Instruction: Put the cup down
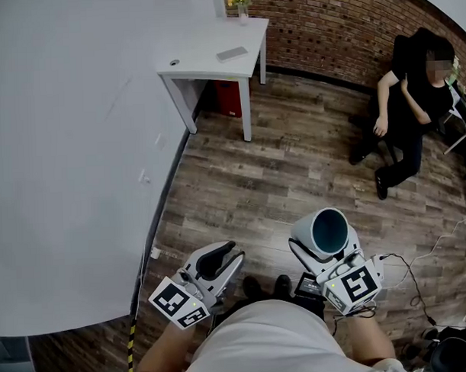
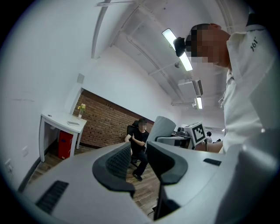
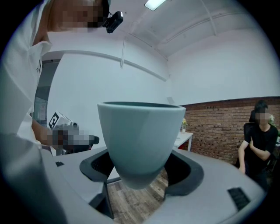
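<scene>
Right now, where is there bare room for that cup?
The cup could go on the white table, bare between a small round object and a flat grey slab; a flower vase crowds its far corner. The wood floor before it is open.

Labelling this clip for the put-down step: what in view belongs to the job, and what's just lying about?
Job: cup, gripped by the right gripper.
Lying about: left gripper (empty, jaws apart), small white table, flower vase, red box, seated person, floor cables.
</scene>
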### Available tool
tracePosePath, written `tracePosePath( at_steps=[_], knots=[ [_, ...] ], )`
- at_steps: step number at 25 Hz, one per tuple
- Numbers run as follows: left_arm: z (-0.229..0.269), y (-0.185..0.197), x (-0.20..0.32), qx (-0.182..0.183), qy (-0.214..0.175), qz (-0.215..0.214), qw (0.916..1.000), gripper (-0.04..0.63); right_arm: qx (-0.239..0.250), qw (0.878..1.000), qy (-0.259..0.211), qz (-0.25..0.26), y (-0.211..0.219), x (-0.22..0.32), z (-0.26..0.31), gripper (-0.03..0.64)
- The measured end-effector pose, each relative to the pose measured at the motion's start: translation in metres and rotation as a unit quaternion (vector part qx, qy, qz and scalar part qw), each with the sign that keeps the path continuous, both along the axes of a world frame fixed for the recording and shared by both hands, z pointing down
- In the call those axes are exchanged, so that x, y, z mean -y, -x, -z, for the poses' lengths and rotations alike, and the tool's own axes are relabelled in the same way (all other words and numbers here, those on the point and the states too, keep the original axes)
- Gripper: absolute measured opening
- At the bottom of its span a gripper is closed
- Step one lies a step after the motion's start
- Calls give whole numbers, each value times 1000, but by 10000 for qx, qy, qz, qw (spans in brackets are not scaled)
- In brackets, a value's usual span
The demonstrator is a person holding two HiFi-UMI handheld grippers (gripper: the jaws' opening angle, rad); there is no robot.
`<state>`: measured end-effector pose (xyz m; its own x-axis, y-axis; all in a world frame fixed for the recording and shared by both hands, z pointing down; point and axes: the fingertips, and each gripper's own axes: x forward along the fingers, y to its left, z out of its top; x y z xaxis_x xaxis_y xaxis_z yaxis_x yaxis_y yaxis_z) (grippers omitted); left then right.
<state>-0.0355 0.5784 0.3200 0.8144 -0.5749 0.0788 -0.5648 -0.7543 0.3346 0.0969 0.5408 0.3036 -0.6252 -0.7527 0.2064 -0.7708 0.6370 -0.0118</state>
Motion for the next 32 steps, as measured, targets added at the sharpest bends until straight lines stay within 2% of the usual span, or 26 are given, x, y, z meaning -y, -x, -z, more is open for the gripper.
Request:
tracePosePath(
  at_steps=[14, 22, 32],
  knots=[
    [-3, 1, 41, 123, 3, -167, 9998, 104, 21, 10000, -25, -10, 5, 44, -9, 355],
    [-13, -9, 118, 108, 119, 100, 9998, 104, 18, 9996, 23, 272, -3, 126, -21, 356],
    [-14, -49, 218, -32, 292, 484, 9984, 104, 1, 9975, 44, 702, -34, 232, -15, 355]
  ],
)
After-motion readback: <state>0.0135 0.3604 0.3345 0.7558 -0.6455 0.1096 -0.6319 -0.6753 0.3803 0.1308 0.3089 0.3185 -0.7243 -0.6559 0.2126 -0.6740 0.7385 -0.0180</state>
